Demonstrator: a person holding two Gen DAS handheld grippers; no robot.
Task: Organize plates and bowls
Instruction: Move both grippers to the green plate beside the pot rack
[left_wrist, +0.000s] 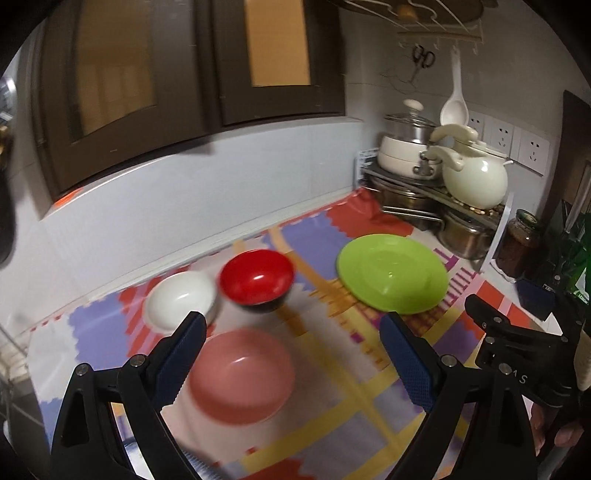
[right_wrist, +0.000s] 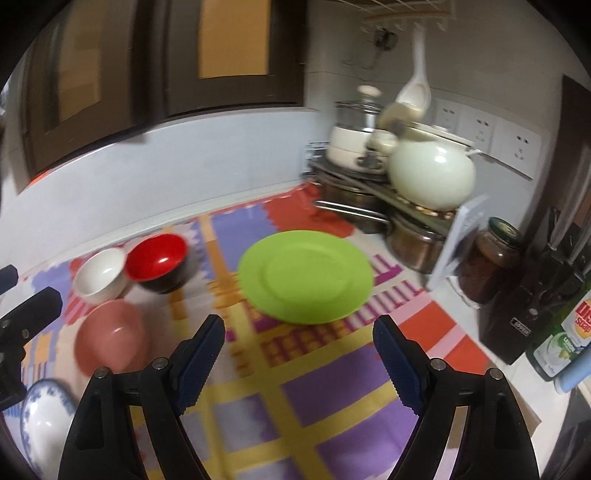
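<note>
A green plate (left_wrist: 391, 273) lies on the patterned mat, also in the right wrist view (right_wrist: 304, 277). A red bowl (left_wrist: 256, 278) and a white bowl (left_wrist: 181, 304) stand side by side at the back; both show in the right wrist view, red (right_wrist: 159, 260) and white (right_wrist: 99, 273). A pink bowl (left_wrist: 242, 374) sits in front of them, also in the right wrist view (right_wrist: 110, 336). A blue-and-white bowl (right_wrist: 44, 417) is at the lower left. My left gripper (left_wrist: 291, 332) is open above the pink bowl. My right gripper (right_wrist: 299, 338) is open just before the green plate.
A rack with pots and a cream kettle (left_wrist: 474, 177) fills the back right corner. A jar (right_wrist: 493, 258), a knife block (right_wrist: 543, 295) and a soap bottle (right_wrist: 565, 339) line the right side. The grey wall (left_wrist: 184, 214) backs the counter.
</note>
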